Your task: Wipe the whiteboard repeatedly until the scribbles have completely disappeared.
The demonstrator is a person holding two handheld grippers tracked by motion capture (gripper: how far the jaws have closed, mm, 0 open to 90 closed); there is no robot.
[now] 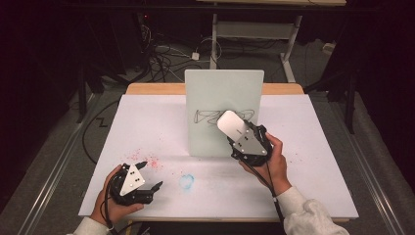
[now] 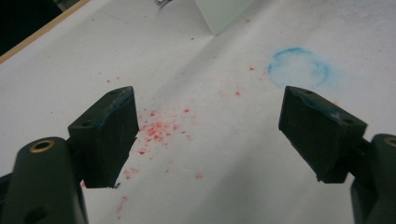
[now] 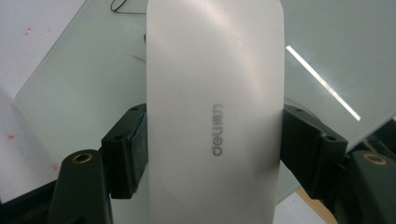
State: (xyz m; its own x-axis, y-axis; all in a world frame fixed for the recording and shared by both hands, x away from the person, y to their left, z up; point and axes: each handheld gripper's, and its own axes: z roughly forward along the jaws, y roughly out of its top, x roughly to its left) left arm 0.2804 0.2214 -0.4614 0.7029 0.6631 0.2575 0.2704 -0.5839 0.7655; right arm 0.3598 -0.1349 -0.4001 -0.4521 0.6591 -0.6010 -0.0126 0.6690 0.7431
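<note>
A pale whiteboard (image 1: 215, 93) stands upright at the middle of the table, with a black scribble (image 1: 203, 116) across it. My right gripper (image 1: 243, 133) is shut on a white oblong eraser (image 1: 232, 124), pressed against the board at the scribble's right end. In the right gripper view the eraser (image 3: 215, 93), marked "deli", sits clamped between both jaws of the right gripper (image 3: 215, 149), with the board (image 3: 79, 93) behind it. My left gripper (image 1: 151, 175) rests low at the table's front left, open and holding nothing; the left gripper (image 2: 210, 130) has its jaws wide apart over the table.
The white table cover (image 1: 303, 147) carries red specks (image 1: 147, 161) and a faint blue ring stain (image 1: 186, 181) near the front. Both marks, red specks (image 2: 159, 128) and blue ring (image 2: 299, 67), lie ahead of the left jaws. Cables (image 1: 161, 54) and a desk frame (image 1: 254, 29) lie beyond the table.
</note>
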